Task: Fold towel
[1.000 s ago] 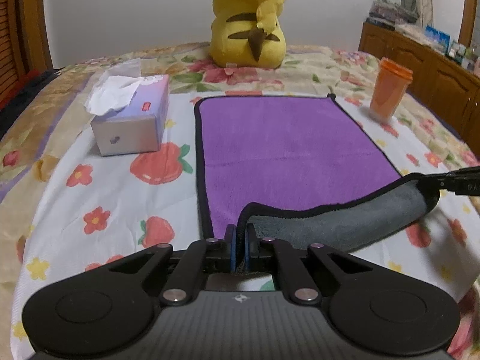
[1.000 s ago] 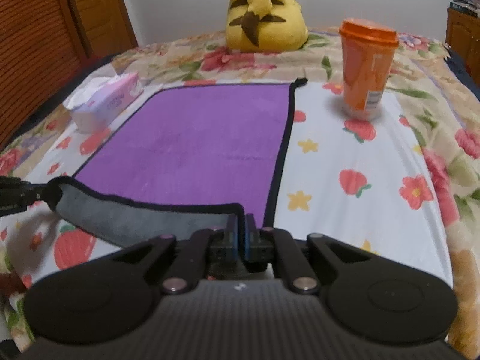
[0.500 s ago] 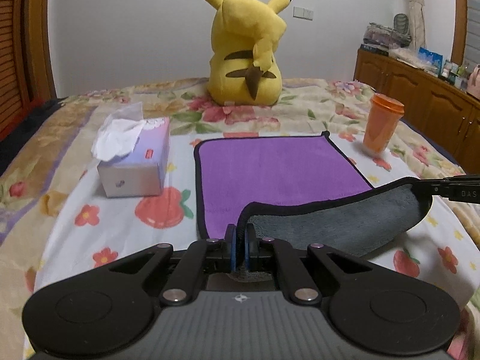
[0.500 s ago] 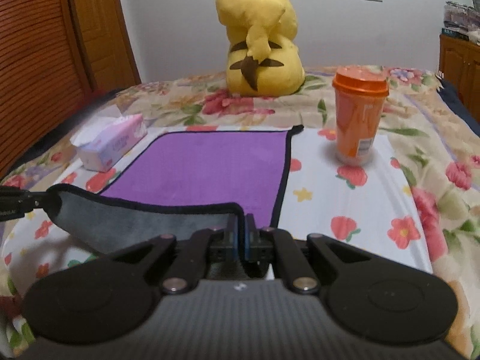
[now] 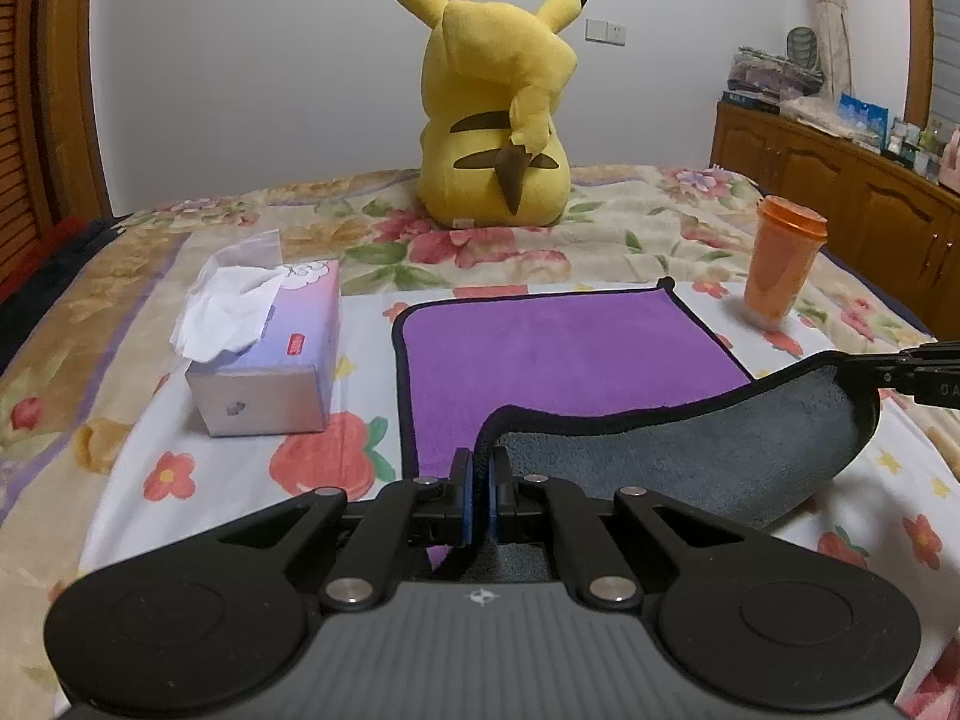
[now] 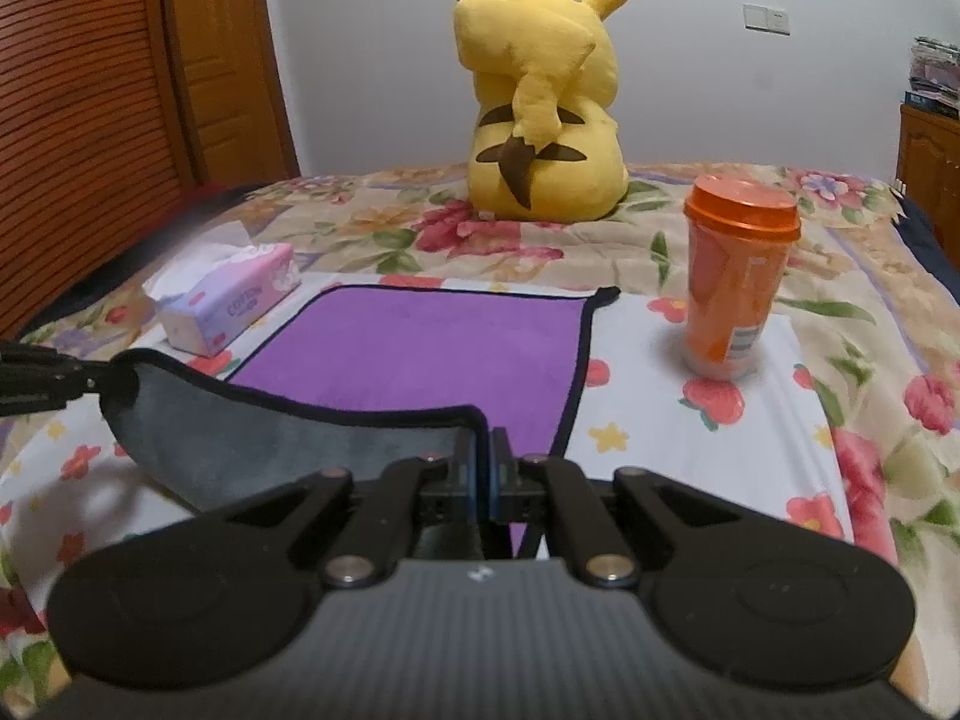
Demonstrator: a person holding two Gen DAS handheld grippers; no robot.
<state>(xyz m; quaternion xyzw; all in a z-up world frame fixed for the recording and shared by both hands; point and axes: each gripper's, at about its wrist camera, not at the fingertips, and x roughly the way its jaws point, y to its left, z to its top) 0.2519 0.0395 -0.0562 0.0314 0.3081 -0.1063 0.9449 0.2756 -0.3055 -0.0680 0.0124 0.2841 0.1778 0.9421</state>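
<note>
A purple towel [image 5: 558, 348] with a grey underside and black hem lies on the flowered bedspread; it also shows in the right wrist view [image 6: 420, 354]. My left gripper [image 5: 478, 480] is shut on its near left corner. My right gripper [image 6: 483, 468] is shut on its near right corner. Both corners are lifted off the bed, so the near edge hangs between them with the grey underside [image 5: 690, 456] facing me. The far half lies flat. Each gripper's tip shows at the edge of the other's view.
A tissue box [image 5: 264, 354] stands left of the towel. An orange lidded cup [image 6: 735, 282] stands to the right of it. A yellow plush toy [image 5: 498, 114] sits beyond the far edge. A wooden cabinet [image 5: 840, 180] runs along the right.
Both grippers have risen and tilted up with the towel's near corners, lifting the near edge higher off the bed. More of the wall and plush toy has come into view.
</note>
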